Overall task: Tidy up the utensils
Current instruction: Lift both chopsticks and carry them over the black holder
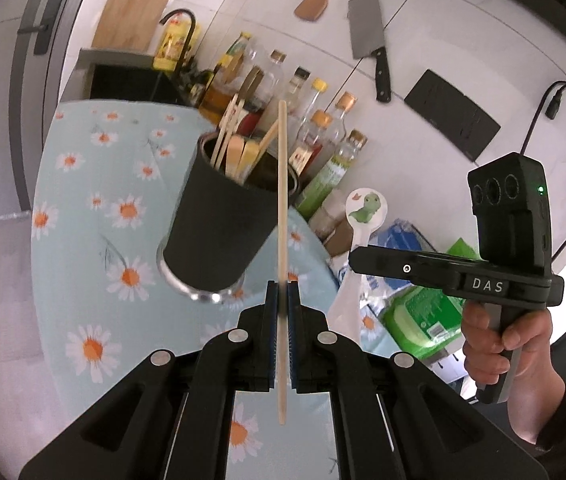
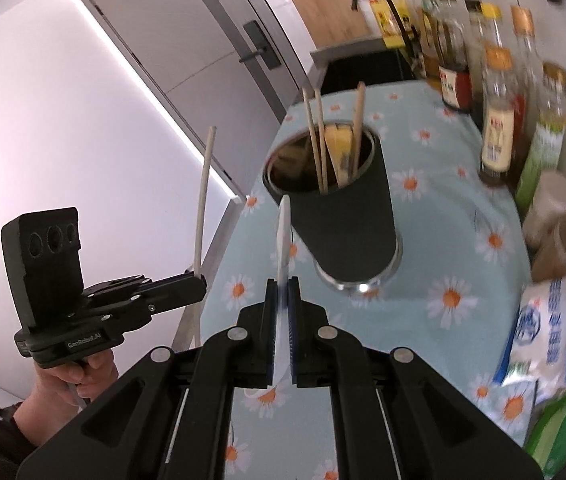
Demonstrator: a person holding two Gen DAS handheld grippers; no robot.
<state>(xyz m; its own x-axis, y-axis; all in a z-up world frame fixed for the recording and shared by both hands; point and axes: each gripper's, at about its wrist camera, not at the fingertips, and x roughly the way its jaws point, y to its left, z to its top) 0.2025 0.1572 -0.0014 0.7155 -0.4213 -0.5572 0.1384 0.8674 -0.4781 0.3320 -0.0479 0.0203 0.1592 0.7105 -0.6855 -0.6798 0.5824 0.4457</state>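
A black utensil cup (image 1: 219, 236) (image 2: 343, 216) stands on the daisy-print cloth and holds several wooden chopsticks and flat wooden utensils. My left gripper (image 1: 282, 292) is shut on a single wooden chopstick (image 1: 282, 200), held upright just in front of the cup; it also shows in the right wrist view (image 2: 199, 276) with the chopstick (image 2: 205, 184). My right gripper (image 2: 282, 288) is shut on a white spoon (image 2: 283, 236), edge-on, near the cup's left side. In the left wrist view the right gripper (image 1: 357, 260) holds the spoon, whose bowl bears a green dinosaur (image 1: 367, 210).
Several sauce and oil bottles (image 1: 315, 128) (image 2: 499, 128) line the wall side of the counter. Bags and a green package (image 2: 555, 332) (image 1: 419, 312) lie at the right. A sink with black tap (image 1: 131, 80), cutting board, cleaver (image 1: 369, 40) and wooden spatula are behind.
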